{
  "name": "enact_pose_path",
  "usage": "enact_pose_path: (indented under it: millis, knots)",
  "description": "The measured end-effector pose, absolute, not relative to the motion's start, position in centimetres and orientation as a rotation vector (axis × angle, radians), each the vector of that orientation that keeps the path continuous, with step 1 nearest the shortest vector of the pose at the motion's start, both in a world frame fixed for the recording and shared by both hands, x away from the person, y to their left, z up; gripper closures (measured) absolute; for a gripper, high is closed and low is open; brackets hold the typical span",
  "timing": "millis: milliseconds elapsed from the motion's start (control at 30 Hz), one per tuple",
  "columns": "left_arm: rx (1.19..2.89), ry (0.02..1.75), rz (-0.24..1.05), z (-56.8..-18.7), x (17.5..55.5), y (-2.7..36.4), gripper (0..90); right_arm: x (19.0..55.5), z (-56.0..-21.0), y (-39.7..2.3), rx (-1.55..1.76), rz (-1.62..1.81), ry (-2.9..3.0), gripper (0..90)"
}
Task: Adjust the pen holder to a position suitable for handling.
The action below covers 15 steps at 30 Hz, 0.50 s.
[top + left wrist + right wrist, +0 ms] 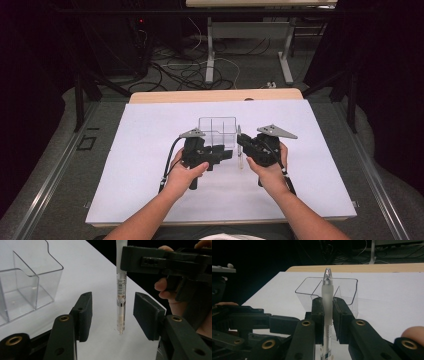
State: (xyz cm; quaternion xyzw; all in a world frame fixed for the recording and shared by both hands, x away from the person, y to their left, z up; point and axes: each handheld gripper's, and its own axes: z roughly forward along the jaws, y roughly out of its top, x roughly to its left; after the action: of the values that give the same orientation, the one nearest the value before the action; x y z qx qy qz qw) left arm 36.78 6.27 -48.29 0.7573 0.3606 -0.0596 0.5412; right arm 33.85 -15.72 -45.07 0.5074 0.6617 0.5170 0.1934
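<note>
A pen [240,152] with a frosted white cap and a clear lower barrel stands upright, its tip on the white sheet [150,150]. My right gripper [243,142] is shut on the pen's [327,302] upper part, the pads of my right gripper [327,305] pressing both sides. My left gripper [229,154] comes in from the left. In the left gripper view the pen's [121,305] lower barrel stands between the two jaws of my left gripper [113,308], with a gap on each side, so that gripper is open.
A clear plastic organizer box [217,131] with dividers stands just behind the grippers, empty as far as I see. The white sheet covers a wooden table [215,95]. Dark floor, cables and table legs lie beyond the far edge.
</note>
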Motion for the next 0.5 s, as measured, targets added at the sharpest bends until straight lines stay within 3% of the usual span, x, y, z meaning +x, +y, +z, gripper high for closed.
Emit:
enact_pose_path:
  millis: [500]
  knots:
    - [1.761, 0.916, -0.154, -48.93, 36.90, 5.37, 57.6, 33.96, -45.18, -15.65, 1.433, 1.455, 1.846, 79.8]
